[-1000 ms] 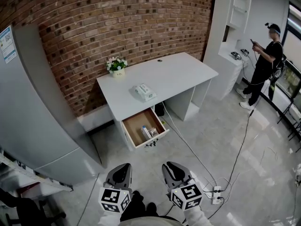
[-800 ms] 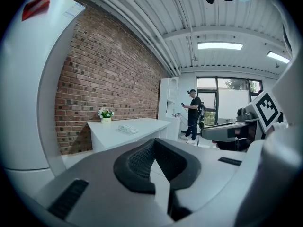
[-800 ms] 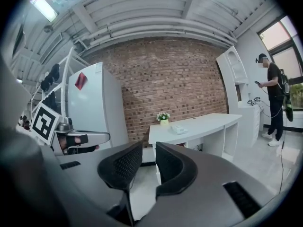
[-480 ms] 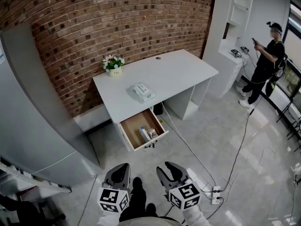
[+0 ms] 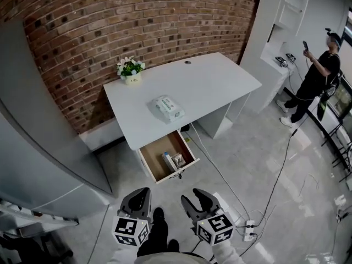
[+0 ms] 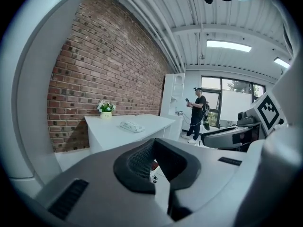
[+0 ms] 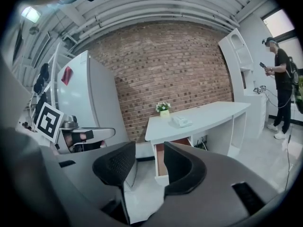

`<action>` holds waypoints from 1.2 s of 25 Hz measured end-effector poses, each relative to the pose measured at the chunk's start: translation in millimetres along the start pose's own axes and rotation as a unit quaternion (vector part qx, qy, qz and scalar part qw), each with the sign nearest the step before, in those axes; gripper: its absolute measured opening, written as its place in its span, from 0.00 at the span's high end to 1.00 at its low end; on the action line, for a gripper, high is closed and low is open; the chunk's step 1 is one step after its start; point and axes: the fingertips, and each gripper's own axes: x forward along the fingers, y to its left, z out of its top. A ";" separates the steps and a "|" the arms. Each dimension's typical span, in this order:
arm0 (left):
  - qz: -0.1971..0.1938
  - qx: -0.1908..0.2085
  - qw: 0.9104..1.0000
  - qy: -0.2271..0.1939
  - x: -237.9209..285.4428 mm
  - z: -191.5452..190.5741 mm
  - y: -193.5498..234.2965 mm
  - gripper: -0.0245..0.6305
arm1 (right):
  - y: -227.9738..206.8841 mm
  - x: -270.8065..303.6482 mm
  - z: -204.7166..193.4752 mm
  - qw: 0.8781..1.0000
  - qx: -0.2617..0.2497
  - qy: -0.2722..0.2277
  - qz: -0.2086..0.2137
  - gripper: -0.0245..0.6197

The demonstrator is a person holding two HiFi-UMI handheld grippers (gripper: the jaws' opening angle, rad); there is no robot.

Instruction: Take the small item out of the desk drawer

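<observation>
The brick wall [image 5: 137, 21] fills the back of the room, and the white desk [image 5: 209, 84] stands against it. On the desk top lie a pack of tissues [image 5: 168, 108] and, at the far corner, a small pot of flowers [image 5: 130, 70]. Under the desk's near edge the drawer [image 5: 149, 159] is pulled fully out, so its wooden bottom is visible from above.

Both grippers are low and well apart from the desk, above the floor near the person's feet. The left gripper [image 5: 139, 192] has its jaws together with nothing between them. The right gripper [image 5: 193, 198] is opening its jaws. Its own view shows only the floor and the drawer front through the gap, so it carries nothing.

The small item [image 5: 169, 160] lies inside the drawer, near the front right part, just beside a second small packet [image 5: 179, 159]. I cannot tell what exactly either is.

I judge that the step in hand is the approach: the drawer is already open and the grasp is not yet begun. The next move calls for walking closer, lowering the right gripper into the drawer from above, and placing the open jaws on both sides of the item without catching the packet or the drawer wall.
</observation>
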 end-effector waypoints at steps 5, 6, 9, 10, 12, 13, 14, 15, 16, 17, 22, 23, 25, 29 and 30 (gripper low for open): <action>-0.003 -0.004 1.000 0.006 42.3 9.3 34.9 0.93 | -19.6 48.7 13.7 1.000 0.003 0.013 -0.002 0.66; -0.004 -0.005 1.000 0.007 50.2 10.9 41.1 0.93 | -24.1 57.1 16.0 1.000 0.004 0.015 -0.003 0.66; -0.009 -0.006 1.000 0.012 73.0 14.7 57.5 0.93 | -37.9 79.4 21.9 1.000 0.007 0.023 -0.013 0.66; -0.011 -0.006 1.000 0.013 80.5 16.1 62.7 0.94 | -42.3 86.5 24.0 1.000 0.008 0.025 -0.016 0.66; -0.014 -0.005 1.000 0.016 94.9 18.6 73.5 0.93 | -50.2 100.8 28.2 0.999 0.008 0.029 -0.022 0.66; -0.016 -0.005 1.000 0.018 101.9 19.6 79.1 0.93 | -53.5 108.1 30.1 0.999 0.008 0.030 -0.024 0.66; -0.017 -0.006 1.000 0.020 108.7 20.6 84.5 0.93 | -56.4 115.2 31.7 0.999 0.008 0.033 -0.027 0.66; -0.019 -0.006 1.000 0.021 115.2 21.5 89.5 0.93 | -59.0 121.9 32.9 0.999 0.008 0.035 -0.029 0.66; -0.020 -0.007 1.000 0.022 121.3 22.1 94.3 0.93 | -61.1 128.3 33.7 0.999 0.008 0.038 -0.031 0.66; -0.022 -0.007 0.999 0.024 126.9 22.4 98.8 0.93 | -62.9 134.3 34.1 0.999 0.007 0.040 -0.033 0.66; -0.029 0.002 0.999 0.026 146.5 24.8 116.9 0.94 | -67.7 160.3 33.7 0.998 0.003 0.050 -0.040 0.66; -0.029 0.003 0.999 0.025 149.5 26.3 120.3 0.93 | -68.2 165.1 34.0 0.998 0.002 0.051 -0.040 0.66; -0.030 0.003 0.999 0.023 154.7 28.6 126.1 0.94 | -67.5 173.0 34.3 0.998 -0.001 0.055 -0.040 0.66; -0.028 -0.001 0.999 0.023 159.4 30.3 133.6 0.93 | -66.3 182.2 30.4 0.997 -0.006 0.067 -0.038 0.66; -0.028 -0.001 0.999 0.023 160.6 30.1 134.6 0.94 | -67.0 183.8 29.1 0.997 -0.007 0.069 -0.038 0.66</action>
